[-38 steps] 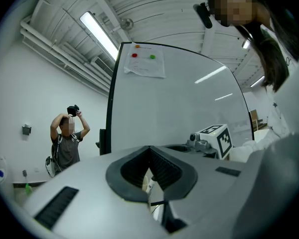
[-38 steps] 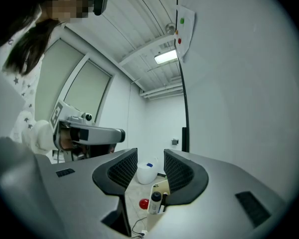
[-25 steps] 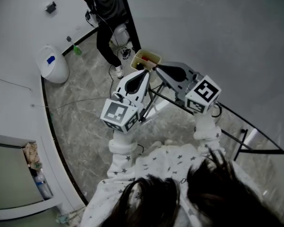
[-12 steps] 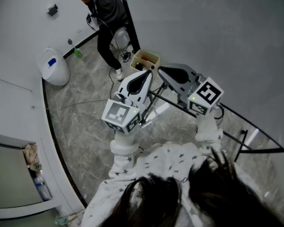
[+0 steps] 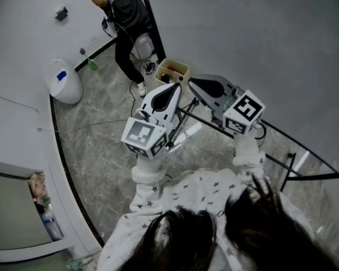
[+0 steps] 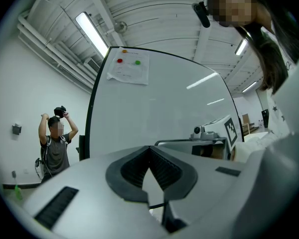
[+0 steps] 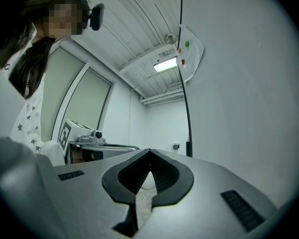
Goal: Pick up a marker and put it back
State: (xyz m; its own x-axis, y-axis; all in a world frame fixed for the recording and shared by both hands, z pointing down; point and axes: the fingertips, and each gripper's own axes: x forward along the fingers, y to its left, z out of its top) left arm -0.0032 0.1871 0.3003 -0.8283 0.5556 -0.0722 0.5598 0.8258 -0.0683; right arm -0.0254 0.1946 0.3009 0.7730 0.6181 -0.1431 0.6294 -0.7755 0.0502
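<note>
The left gripper [image 5: 174,87] and right gripper [image 5: 192,82] are pointing, jaws together and empty, toward a beige box [image 5: 181,66] beside the whiteboard [image 5: 260,38]. Any marker inside is showing too small to tell.

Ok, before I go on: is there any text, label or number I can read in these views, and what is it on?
No words or numbers can be read in any view.
Sheet on the whiteboard: faint print, too small to read; a red and a green dot near its top.
Left cube and right cube: black-and-white square patterns, no letters.
White rounded container on the floor: a blue patch, too small to read.
</note>
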